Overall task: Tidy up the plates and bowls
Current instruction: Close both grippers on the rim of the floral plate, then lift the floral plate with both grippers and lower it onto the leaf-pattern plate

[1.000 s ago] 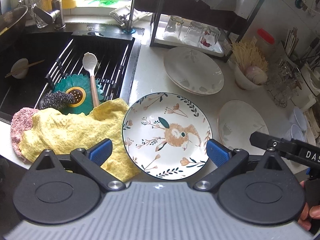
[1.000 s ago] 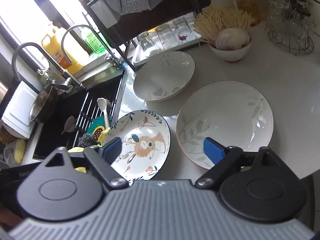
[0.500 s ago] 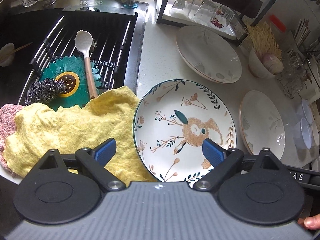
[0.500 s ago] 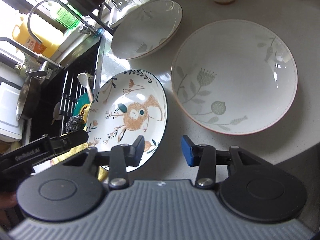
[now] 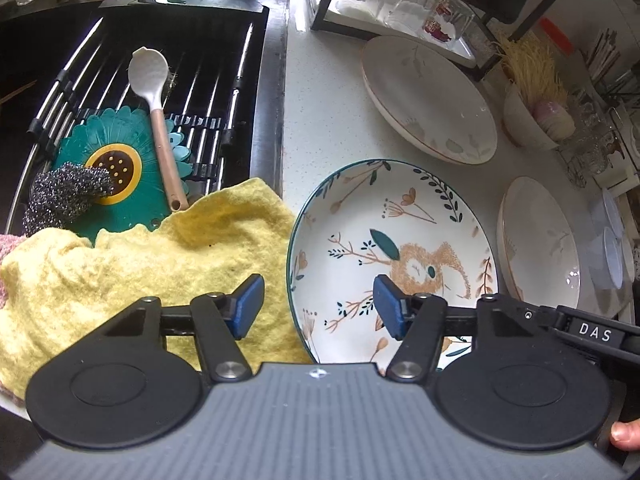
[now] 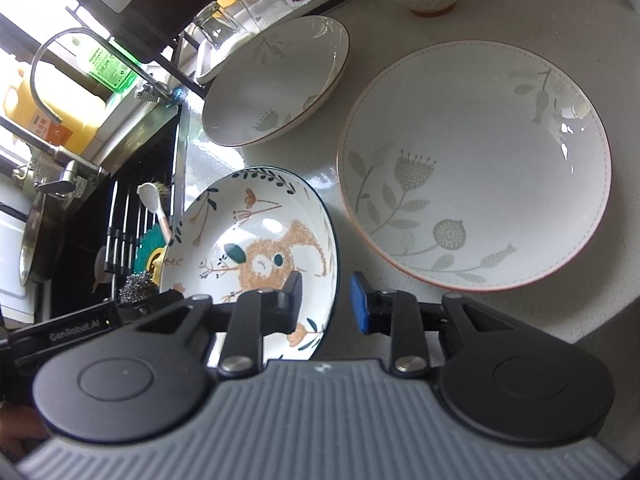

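**Approach to the rabbit plate, both grippers positioned at its rim**

The rabbit plate (image 5: 394, 256) was seen lying flat on the surface (image 5: 320, 120), at lower centre of the left wrist view, just beside the yellow cloth (image 5: 160, 264). The left gripper (image 5: 319, 306) was held with its jaws wide, set astride the plate's left rim; contact could not be confirmed. In the right wrist view, the right gripper (image 6: 326, 300) was held with its jaws at a narrow gap, one to each side of the plate's right rim at lower centre; nothing was gripped.

Two pale leaf-pattern plates were seen apart on the surface: the large plate (image 6: 476, 168) at right of that view and the far plate (image 6: 276, 80) above centre.

The step in hand was judged to be the pick-up of the rabbit plate. The next move was judged to call for closure on the rim, then a level lift toward a stack.
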{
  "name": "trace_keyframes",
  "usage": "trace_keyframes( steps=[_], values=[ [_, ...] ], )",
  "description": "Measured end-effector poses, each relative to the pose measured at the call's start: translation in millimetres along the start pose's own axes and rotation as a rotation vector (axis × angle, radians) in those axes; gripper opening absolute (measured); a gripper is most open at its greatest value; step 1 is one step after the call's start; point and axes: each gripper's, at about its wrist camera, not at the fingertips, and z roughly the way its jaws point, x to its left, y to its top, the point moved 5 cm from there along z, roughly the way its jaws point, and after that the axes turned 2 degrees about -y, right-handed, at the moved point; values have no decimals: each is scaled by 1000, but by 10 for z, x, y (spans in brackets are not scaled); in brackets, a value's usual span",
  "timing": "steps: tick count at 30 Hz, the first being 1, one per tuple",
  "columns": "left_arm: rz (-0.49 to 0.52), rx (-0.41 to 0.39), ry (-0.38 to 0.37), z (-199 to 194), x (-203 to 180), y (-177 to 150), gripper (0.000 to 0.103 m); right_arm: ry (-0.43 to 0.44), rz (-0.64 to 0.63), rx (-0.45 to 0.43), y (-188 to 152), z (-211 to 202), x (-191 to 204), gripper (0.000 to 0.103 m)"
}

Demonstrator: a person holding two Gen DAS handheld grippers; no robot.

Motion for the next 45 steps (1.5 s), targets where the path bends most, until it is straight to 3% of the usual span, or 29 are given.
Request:
trace_keyframes(
  steps=[3,7,9,13,15,17,23,36,45],
  values=[
    [-5,0,7,43,-9,36,56,-4,5,27,12,80,31,24],
    [-22,-9,35,89,39,58,47,-9,14,19,19,93,30,24],
    [-46,-6,43,111,85,62,36,-4,26,20,21,96,11,24],
    [-78,-25,44,116,122,86,25,-18,6,15,40,131,-11,23],
    [-101,-27,35,135,138,92,14,-23,-1,17,47,173,-31,23],
    [-114,-31,37,146,153,90,11,-22,-20,13,41,210,-51,19],
    [-104,-47,55,125,103,50,10,20,-56,11,69,186,-45,9],
    [-180,-155,31,-236,-85,-19,5,58,-135,-35,308,-23,5,9],
    [-132,-241,-24,-469,-445,55,5,76,-146,-125,537,-336,-99,9]
  ],
)
